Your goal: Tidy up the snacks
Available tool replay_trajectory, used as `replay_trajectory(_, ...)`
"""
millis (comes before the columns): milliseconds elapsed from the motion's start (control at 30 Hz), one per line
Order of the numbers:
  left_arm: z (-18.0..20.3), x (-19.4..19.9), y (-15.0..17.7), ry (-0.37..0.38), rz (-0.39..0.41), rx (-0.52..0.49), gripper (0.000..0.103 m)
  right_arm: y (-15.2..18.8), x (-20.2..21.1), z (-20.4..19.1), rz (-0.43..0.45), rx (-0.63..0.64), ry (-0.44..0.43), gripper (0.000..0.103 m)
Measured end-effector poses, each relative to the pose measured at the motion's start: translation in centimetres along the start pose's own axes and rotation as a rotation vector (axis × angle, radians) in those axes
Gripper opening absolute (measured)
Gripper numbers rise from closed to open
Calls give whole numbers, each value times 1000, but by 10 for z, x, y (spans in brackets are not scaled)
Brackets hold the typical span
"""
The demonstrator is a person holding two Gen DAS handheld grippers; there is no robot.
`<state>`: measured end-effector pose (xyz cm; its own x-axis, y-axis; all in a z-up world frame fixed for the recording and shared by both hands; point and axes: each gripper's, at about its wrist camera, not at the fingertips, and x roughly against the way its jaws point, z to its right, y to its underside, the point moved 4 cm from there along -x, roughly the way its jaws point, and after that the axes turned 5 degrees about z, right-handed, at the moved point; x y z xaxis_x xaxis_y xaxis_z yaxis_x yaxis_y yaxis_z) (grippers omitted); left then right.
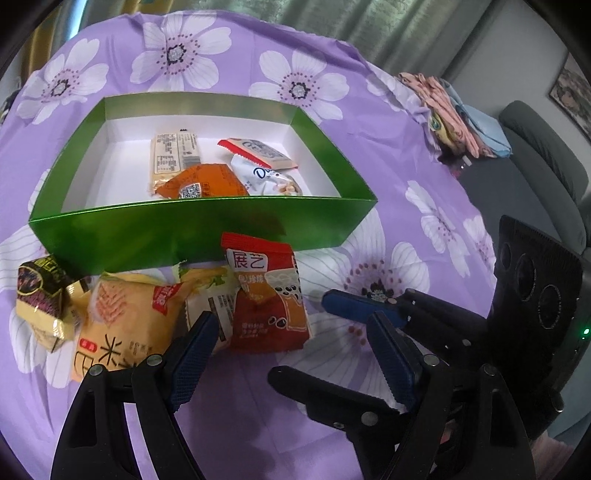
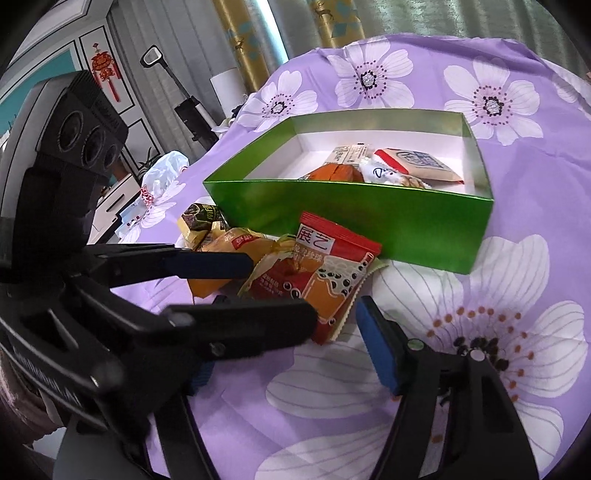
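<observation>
Red snack packet (image 1: 267, 295) lies on the tabletop just before the green box (image 1: 192, 232), long axis toward the box. Left tongs (image 1: 291, 343), apart and empty, sit nearest; right tongs (image 2: 295, 332) likewise apart.

Grey-green curtains (image 1: 388, 26) hang behind the purple floral tablecloth (image 1: 424, 177). A grey sofa (image 1: 535, 147) sits below a framed picture (image 1: 570, 96); a red knot ornament (image 2: 106, 70) (possibly paper) decorates the cabinet (image 2: 74, 59).
</observation>
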<state>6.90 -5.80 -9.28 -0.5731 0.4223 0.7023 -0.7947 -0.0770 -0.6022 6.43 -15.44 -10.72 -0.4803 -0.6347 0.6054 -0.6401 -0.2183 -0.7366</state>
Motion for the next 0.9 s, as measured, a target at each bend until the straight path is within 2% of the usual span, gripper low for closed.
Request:
replay_trajectory(200,-9,-8,-3,-4,-7,19,72,-4,-12,3,-5,-21,-29,67)
replay_trajectory(300,-12,-11,-5,-10,-7,24,71,-5,-20,7,-20,-33,-10,68)
replay_trajectory(400,-14,-11,-7,-9,-3,25,64,-6,-23,9,-23,-40,-19,68)
replay_trajectory(533,-14,-12,-8,-5,-5,23,60,-6,-31,10,-52,-45,-13,68)
replay_trajectory(633,-16,-14,-8,-14,-7,26,50,-7,-35,8,-54,-41,-23,68)
replay_trajectory(900,-22,-14,-6,-23,-6,47,41,-7,-34,1,-51,11,9,57)
